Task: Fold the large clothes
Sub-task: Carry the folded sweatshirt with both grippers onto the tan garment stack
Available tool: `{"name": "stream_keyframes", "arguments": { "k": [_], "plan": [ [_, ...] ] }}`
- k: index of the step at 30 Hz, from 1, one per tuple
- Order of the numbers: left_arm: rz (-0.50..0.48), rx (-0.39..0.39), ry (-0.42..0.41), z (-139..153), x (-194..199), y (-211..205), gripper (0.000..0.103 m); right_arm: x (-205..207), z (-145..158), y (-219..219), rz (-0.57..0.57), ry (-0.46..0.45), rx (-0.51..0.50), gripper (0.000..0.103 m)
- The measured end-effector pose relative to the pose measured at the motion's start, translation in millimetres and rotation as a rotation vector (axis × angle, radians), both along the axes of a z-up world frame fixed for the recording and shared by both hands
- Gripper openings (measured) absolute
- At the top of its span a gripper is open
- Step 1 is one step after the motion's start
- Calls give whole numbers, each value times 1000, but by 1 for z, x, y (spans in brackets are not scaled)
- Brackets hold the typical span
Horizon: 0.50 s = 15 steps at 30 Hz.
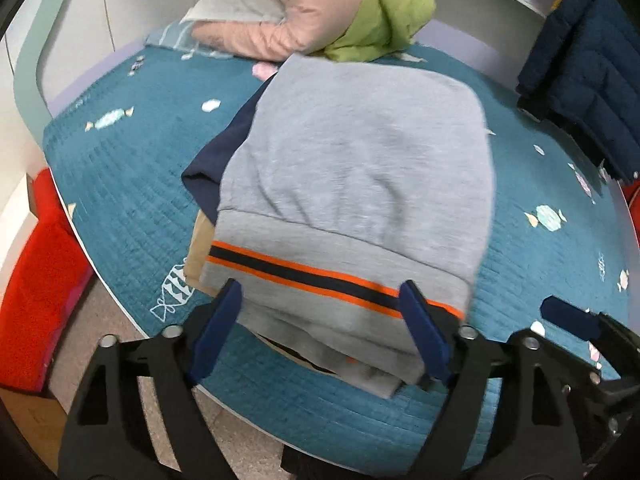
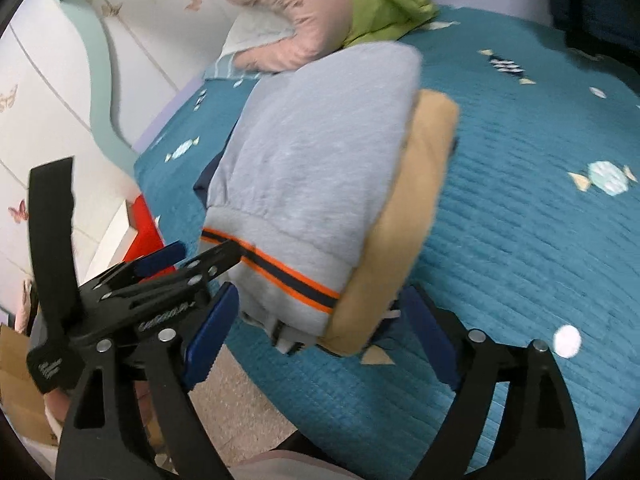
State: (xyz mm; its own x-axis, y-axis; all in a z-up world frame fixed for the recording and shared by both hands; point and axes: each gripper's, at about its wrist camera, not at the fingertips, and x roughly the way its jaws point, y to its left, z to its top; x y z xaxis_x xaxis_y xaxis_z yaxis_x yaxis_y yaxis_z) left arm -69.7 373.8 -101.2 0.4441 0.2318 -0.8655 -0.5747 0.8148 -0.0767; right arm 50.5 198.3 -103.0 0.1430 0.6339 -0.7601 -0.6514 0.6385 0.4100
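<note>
Quilted teal bedspread (image 1: 120,184) bears a folded, fleecy grey sweatshirt (image 1: 360,152) with orange-navy striped hem.

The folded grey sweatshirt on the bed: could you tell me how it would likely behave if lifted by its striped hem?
The grey sweatshirt would probably sag and unfold, since its soft fleece already creases. The layers under the striped hem look loose, so they may slide apart. It sits on a tan garment, which might drag along.
</note>
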Motion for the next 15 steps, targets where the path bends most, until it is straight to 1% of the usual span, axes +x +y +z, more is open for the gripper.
{"name": "stream_keyframes", "arguments": {
  "k": [3, 5, 8, 11, 13, 15],
  "plan": [
    [-14, -1, -12, 8, 3, -22, 84, -4, 7, -24, -37, -63, -4, 89],
    [-17, 26, -20, 14, 5, -42, 88, -7, 12, -47, -98, -120, -2, 89],
    [-41, 16, -46, 21, 9, -70, 89, -8, 16, -77, -167, -173, -1, 89],
    [-65, 52, -57, 31, 14, -101, 89, -9, 20, -109, -251, -231, -12, 89],
    [-89, 38, -82, 38, 19, -118, 89, -8, 27, -134, -316, -274, -2, 89],
    [-101, 22, -100, 45, 24, -131, 89, -5, 33, -150, -355, -317, -7, 89]
  ]
}}
